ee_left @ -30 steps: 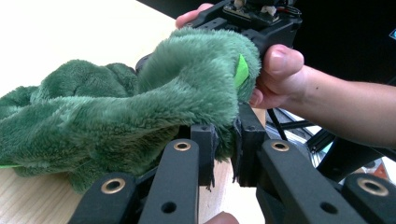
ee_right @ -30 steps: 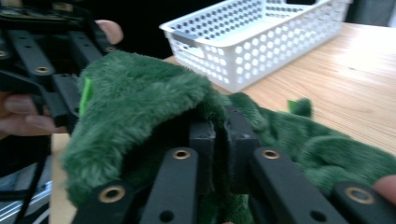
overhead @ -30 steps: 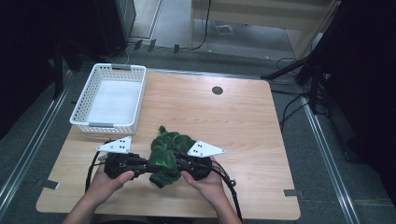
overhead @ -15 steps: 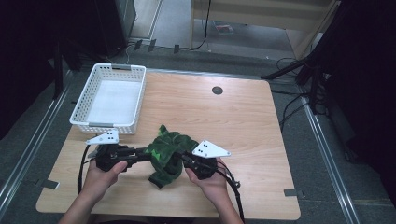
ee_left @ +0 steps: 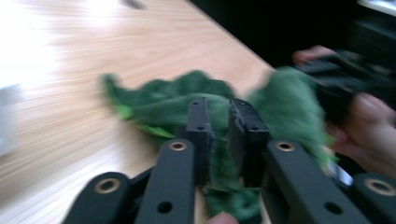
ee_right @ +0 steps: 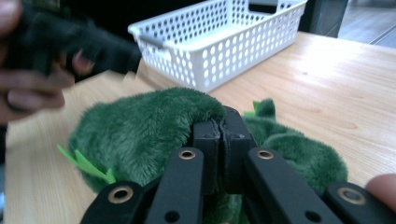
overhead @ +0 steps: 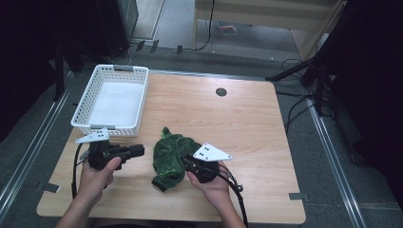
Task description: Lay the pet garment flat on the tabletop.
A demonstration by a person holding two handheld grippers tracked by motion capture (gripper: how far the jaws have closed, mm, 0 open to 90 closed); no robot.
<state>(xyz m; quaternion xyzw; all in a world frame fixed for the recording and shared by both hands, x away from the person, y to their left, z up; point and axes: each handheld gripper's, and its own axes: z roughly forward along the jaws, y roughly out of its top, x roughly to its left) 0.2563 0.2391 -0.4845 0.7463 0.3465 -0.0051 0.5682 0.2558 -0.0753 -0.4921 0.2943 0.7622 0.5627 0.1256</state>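
Note:
A crumpled green plush cloth (overhead: 170, 154) lies on the wooden table (overhead: 247, 128), near its front edge. My right gripper (overhead: 184, 160) comes at it from the right, and in the right gripper view its jaws (ee_right: 219, 122) are pressed together on a fold of the green plush (ee_right: 140, 121). My left gripper (overhead: 141, 151) is held just left of the cloth, apart from it. In the blurred left gripper view, its jaws (ee_left: 223, 109) stand a narrow gap apart with nothing between them, and the plush (ee_left: 163, 100) lies beyond.
A white perforated basket (overhead: 85, 121) with a pale liner stands at the table's left rear, close behind my left hand. A small round dark grommet (overhead: 221, 91) sits near the far edge. Bare wood stretches across the table's right half.
My left gripper has let go of the green plush and drawn back to the left. My right gripper stays on the cloth, which has shifted slightly.

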